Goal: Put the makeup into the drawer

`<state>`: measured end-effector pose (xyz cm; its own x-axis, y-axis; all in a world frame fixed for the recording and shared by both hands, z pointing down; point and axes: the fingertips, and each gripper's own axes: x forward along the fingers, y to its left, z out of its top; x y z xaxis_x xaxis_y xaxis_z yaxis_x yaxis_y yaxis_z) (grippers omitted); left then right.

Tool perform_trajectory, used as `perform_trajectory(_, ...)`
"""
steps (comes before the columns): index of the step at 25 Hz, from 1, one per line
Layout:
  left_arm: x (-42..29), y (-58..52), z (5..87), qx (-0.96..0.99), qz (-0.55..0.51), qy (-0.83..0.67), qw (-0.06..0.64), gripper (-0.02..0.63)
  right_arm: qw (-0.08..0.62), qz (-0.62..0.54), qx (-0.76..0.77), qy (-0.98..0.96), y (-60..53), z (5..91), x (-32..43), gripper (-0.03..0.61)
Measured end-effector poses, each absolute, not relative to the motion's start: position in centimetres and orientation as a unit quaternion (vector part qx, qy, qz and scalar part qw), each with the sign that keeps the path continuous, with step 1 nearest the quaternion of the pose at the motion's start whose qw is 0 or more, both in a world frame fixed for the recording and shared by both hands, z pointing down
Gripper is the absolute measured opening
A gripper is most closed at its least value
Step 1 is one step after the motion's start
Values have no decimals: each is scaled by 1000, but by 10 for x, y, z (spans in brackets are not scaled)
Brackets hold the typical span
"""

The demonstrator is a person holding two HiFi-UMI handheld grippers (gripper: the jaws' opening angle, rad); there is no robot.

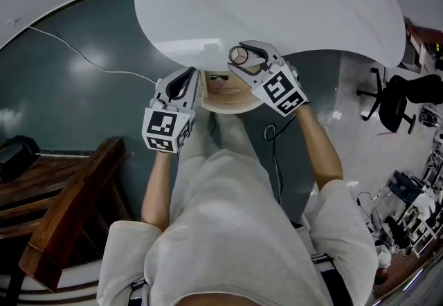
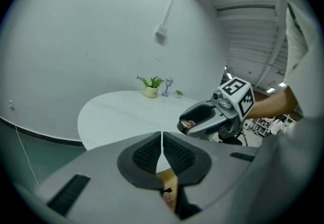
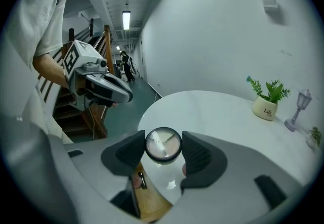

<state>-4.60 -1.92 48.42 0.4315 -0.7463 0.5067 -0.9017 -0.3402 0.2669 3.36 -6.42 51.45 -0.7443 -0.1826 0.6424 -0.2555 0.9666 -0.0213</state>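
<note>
My right fingers (image 3: 198,156) hold the round compact (image 3: 163,144) by its rim, one pad on each side. It is at the edge of the white counter (image 1: 277,7), with the open drawer (image 1: 225,100) just below, I think so that it can go straight down inside. My left fingers (image 2: 147,154) are pressed together, empty, beside the drawer, out of the way. The only writing I can read is "Life" on the small pot (image 3: 266,110).
</note>
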Motion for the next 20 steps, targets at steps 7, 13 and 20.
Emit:
perform_trajectory(7,-41,-13,485,802,148,-516,261,18,350,78,84,-930,-12,534,38,227)
perform_trajectory(13,-40,-2,486,799,147,-522,262,18,389,89,43,-916,32,576,42,227)
perform_trajectory(20,-44,5,490,791,147,-531,265,18,448,89,0,-889,51,643,45,227)
